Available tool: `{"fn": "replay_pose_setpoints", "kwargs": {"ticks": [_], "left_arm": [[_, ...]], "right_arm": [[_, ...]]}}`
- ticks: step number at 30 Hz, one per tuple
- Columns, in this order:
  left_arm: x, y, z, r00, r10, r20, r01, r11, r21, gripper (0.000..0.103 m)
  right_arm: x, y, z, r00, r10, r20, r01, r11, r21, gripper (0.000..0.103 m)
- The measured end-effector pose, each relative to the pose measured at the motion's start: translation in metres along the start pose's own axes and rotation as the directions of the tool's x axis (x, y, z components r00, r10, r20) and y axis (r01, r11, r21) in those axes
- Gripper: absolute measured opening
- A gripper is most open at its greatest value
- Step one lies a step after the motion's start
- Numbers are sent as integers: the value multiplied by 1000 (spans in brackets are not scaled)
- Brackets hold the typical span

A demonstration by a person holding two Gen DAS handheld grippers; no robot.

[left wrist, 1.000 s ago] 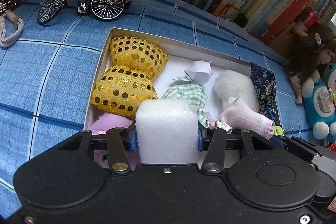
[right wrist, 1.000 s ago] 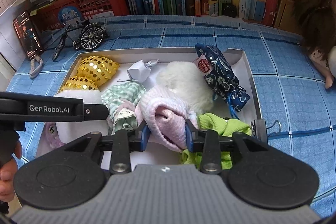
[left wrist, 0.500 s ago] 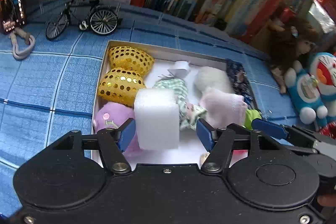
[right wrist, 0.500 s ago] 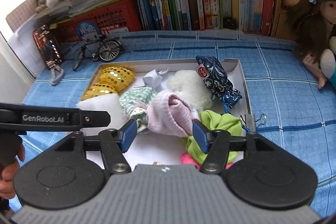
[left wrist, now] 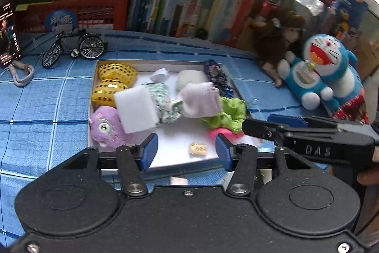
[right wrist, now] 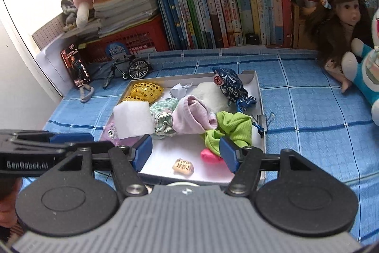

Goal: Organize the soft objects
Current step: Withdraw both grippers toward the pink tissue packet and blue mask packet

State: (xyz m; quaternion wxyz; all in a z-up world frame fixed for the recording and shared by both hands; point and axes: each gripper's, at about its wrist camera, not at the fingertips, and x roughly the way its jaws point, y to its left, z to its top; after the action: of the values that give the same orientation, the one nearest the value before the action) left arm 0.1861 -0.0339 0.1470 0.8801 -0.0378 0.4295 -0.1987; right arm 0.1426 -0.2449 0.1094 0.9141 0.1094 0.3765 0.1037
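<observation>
Both grippers have let go and pulled back: left gripper (left wrist: 186,151) closing on nothing, right gripper (right wrist: 186,153) standing apart and empty. Foam block (left wrist: 135,108) and pink sock (right wrist: 191,119) now lie in the tray (right wrist: 259,96), seemingly the last pieces placed.

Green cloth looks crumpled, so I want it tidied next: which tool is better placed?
Probably right. The green cloth lies just beyond the right tool, whose jaws stand open and empty. The left wrist view shows it farther off to one side.
</observation>
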Motion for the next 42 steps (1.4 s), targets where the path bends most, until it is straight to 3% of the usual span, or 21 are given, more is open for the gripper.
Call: {"fn": "replay_pose_setpoints", "kwargs": {"ticks": [6,13,18,25,30,36,42], "left_arm": [[-19,-24,-32,995,5,96,-14,996,92,33],[-31,-40,-81,981,-45,187,21,991,131,32],[-33,-46,-113,973,-42,228,3,986,166,32],[-30,-48,-157,952,-5,306,-40,989,143,32],[-16,-49,-184,925,80,372,-134,984,121,33],[12,-43,-195,915,132,382,-160,986,43,34],[34,-33,-192,903,192,383,-196,980,-30,36]], "right_arm": [[-23,-18,-16,999,19,36,-20,999,30,75],[-34,-52,-32,999,-9,39,6,995,96,75],[-27,-76,-44,1000,-21,6,20,987,160,75],[-14,-99,-56,999,-7,-33,15,970,241,75],[-10,-103,-61,1000,7,-17,-2,967,256,75],[-10,-103,-69,999,15,30,-22,969,244,75],[3,-108,-71,999,5,-41,6,964,266,75]]}}
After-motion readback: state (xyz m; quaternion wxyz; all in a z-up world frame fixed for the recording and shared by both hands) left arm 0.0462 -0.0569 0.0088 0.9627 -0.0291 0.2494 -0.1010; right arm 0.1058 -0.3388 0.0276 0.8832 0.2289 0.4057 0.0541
